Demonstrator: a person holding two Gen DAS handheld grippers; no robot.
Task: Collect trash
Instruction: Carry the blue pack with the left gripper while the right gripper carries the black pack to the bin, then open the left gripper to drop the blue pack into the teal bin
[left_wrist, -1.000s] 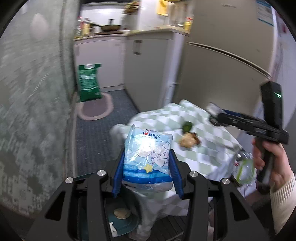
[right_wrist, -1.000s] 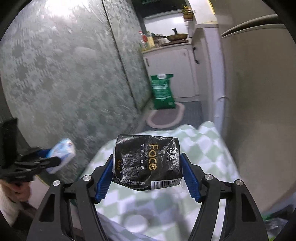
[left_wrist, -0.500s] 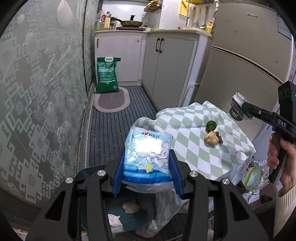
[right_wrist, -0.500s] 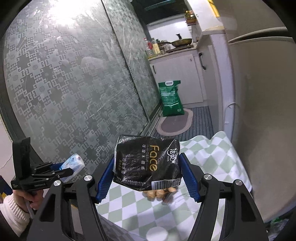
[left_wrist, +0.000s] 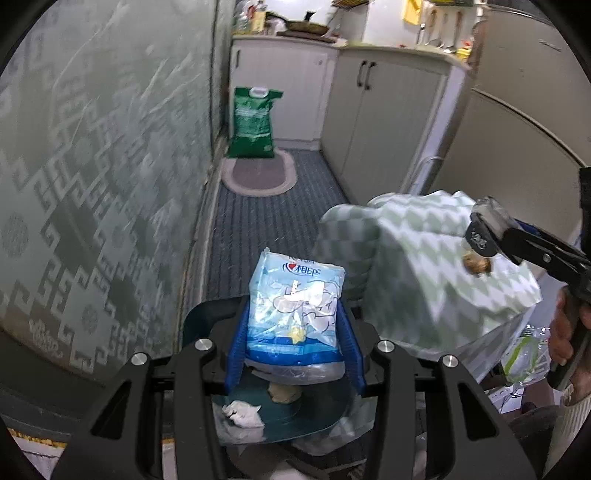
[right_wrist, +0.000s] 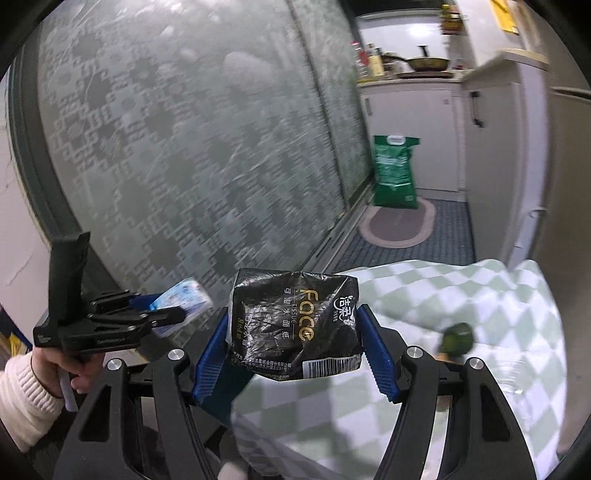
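The left claw (left_wrist: 295, 325) clamps a blue tissue pack (left_wrist: 295, 306) over the bin (left_wrist: 280, 413) – the right claw (right_wrist: 295, 354) grips a black tissue pack (right_wrist: 295, 325) above the checked worktop (right_wrist: 480, 314), a green fruit (right_wrist: 457, 338) beside it.

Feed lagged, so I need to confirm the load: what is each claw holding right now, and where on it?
Left claw: light blue tissue pack, pinched across its lower sides. Right claw: black tissue pack, pinched across its two sides.

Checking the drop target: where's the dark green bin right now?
Left wrist view, bottom centre: the dark green bin sits on the floor directly under the left gripper and its blue tissue pack, left of the checked-cloth table.
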